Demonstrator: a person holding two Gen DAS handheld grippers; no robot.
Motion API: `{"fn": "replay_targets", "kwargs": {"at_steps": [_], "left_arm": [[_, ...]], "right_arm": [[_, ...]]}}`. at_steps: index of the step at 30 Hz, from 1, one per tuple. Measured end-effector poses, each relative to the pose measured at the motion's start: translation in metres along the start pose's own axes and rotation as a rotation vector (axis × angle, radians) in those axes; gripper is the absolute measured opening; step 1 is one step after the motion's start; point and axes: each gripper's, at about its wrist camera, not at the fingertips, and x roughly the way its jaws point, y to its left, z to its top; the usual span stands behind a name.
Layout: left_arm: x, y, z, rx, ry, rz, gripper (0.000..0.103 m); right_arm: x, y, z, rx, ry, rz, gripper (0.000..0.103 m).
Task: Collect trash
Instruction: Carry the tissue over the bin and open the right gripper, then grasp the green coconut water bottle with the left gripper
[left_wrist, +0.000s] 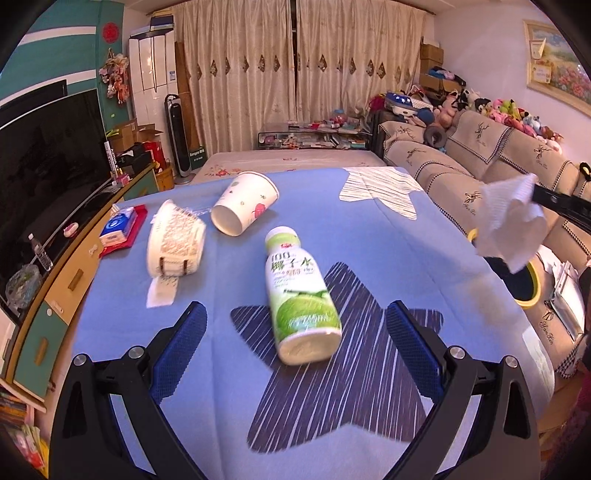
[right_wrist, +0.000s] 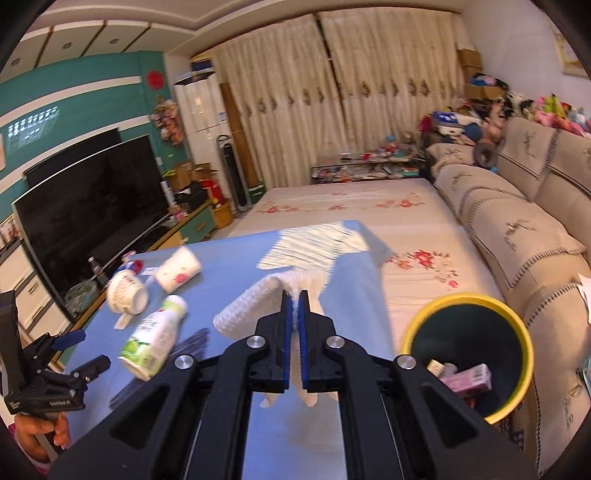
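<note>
My right claw (right_wrist: 294, 306) is clenched on a crumpled white paper towel (right_wrist: 255, 306) — the blue pads pinch a fold of it, and the rest droops to either side and below the fingers. I hold it in the air above the blue star-print tablecloth (right_wrist: 229, 266), to the left of the yellow-rimmed trash bin (right_wrist: 465, 301). The bin stands off the cloth's right edge, beside the beige sofa (right_wrist: 517, 229), with some packaging already lying in its bottom.

My left claw (left_wrist: 295, 332) is released, its blue pads wide apart and gripping nothing. It hovers low over the dark star on the cloth. The green-and-white drink bottle (left_wrist: 301, 291) lies on its side between and just beyond the two fingers, touching neither, base toward me.

Farther from the bin, past the bottle, a white paper cup (left_wrist: 245, 208) lies tipped over with its mouth toward me. Just beside it on the side away from the bin lies an overturned instant-noodle cup (left_wrist: 175, 245) with a peeled lid flap. Beyond that, near the cloth's far-left edge, rests a blue tissue pack (left_wrist: 118, 230) — on a red packet.
</note>
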Motion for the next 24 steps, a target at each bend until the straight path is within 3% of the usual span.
{"fn": "replay_targets", "kwargs": {"at_steps": [6,14,15,19,24], "left_arm": [[0.045,-0.011,0.019,-0.021,0.056,0.034,0.096],[0.085,-0.009,0.023,-0.064,0.110,0.067,0.096],[0.088,-0.010,0.023,-0.063,0.113,0.072,0.096],[0.098,-0.014,0.023,-0.053,0.122,0.084,0.096],[0.102,-0.019,0.022,-0.051,0.132,0.084,0.096]], "right_arm": [[0.011,-0.067,-0.006,0.081,0.018,-0.129,0.004],[0.050,-0.153,-0.026,0.185,0.109,-0.305,0.006],[0.056,-0.161,-0.029,0.191,0.124,-0.321,0.008],[0.070,-0.176,-0.039,0.218,0.157,-0.345,0.031],[0.061,-0.177,-0.049,0.226,0.135,-0.344,0.039]]}}
